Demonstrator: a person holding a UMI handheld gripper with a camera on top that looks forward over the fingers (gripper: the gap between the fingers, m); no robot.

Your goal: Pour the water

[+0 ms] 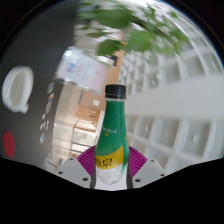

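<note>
While clamped in the tool (111, 172), green bottle (113, 135) upright, its base hidden, background blurred.

Dark surface (50, 112), left: white cup (18, 90) on it, red object (8, 140) nearer. Bottle (113, 130) support hidden; gripper (110, 172) fingers clamp it.

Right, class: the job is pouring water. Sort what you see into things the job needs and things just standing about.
For the job:
- green bottle, cap on, upright
- tongs, shut on the bottle

Standing about:
- white mug
- leafy plant
- white lattice shelf
</note>
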